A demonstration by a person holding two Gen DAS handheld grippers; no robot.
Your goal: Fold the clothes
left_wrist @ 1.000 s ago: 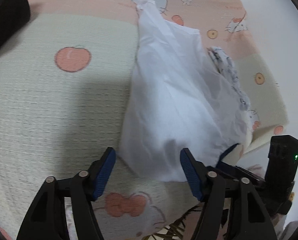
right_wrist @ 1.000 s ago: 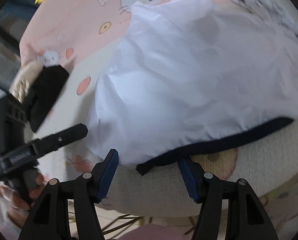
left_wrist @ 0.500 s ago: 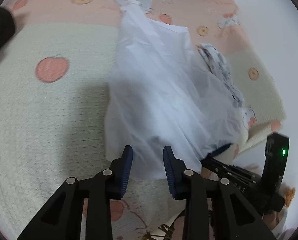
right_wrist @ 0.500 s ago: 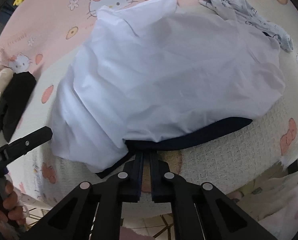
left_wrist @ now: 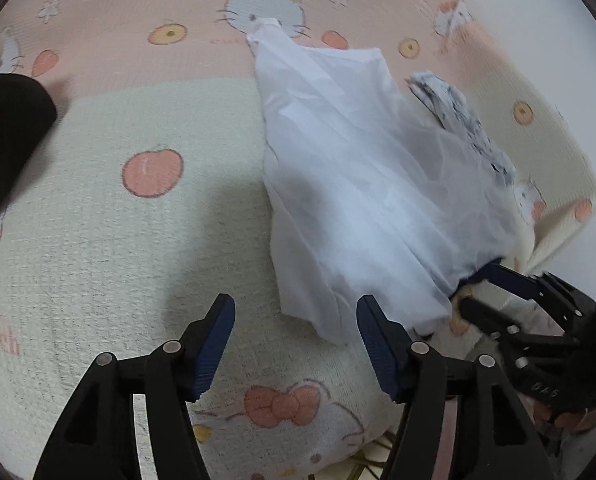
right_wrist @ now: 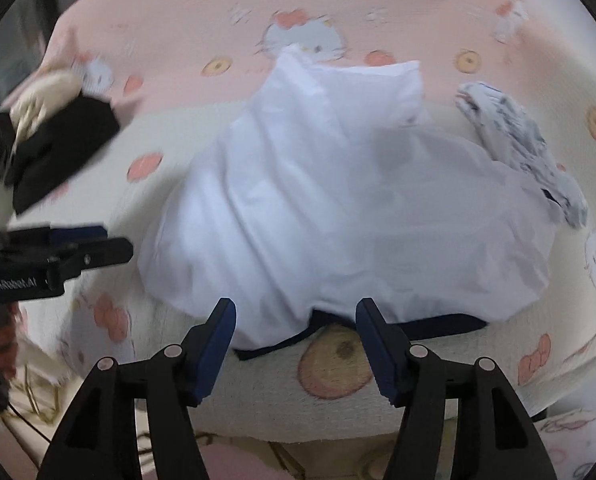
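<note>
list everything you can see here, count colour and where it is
white garment: 1, white with a dark navy hem, crumpled mid-bed, hem at the near edge
patterned garment: 1, white-grey print, to the right of and partly under the white garment
black garment: 1, black, far left on the bed
cream item: 1, cream, against the black garment, too blurred to identify
blanket: 1, pink and cream with cartoon cat and fruit prints, covers the bed
left gripper: 1, black with blue fingers, open, just short of the white garment's near corner
right gripper: 1, black with blue fingers, open, at the navy hem
hand: 1, partly seen at lower left, holding the left gripper
</note>
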